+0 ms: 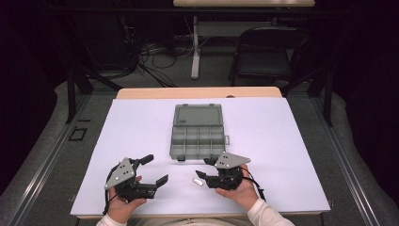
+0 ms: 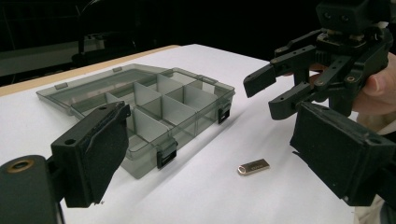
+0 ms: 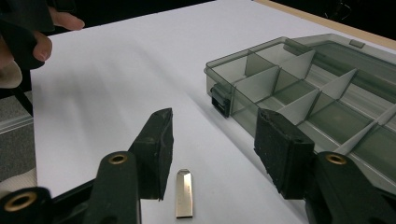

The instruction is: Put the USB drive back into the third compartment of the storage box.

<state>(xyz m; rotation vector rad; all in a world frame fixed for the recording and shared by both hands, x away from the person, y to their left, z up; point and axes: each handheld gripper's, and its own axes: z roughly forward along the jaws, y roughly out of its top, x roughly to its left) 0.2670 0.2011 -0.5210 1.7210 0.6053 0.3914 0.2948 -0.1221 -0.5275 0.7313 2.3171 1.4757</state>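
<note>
Item 1: translucent grey plastic organiser box with divided compartments (image 1: 197,134), lid folded back flat on the far side, black latches on its near edge; the compartments look empty. It serves as the landmark below. It lies on a white sheet covering the wooden table (image 1: 141,141), toward the far middle of the sheet

Item 2: small flat silver metal USB stick (image 1: 198,182), lying on the white sheet in front of the box's near edge, apart from it; in the left gripper view (image 2: 252,166) it sits near the box's near right latch corner, in the right gripper view (image 3: 184,193) it lies lengthwise, low between that gripper's two jaws, touching neither

Item 3: black folding chair (image 1: 263,52), well beyond the box, on the floor past the table's far edge; a pale table leg (image 1: 195,47) and loose cables (image 1: 150,56) stand to its left. Nothing lies between the box and the grippers but the stick

Item 4: left gripper (image 1: 157,170), black with grey three-cornered plate, held in the person's left hand (image 1: 123,205), in front of and left of the box, jaws spread wide and empty, aimed toward the stick

Item 5: right gripper (image 1: 207,169), same build, held in the right hand (image 1: 242,190), white sleeve at the wrist, just in front of the box's near right corner, jaws parted and empty, straddling the stick from above
</note>
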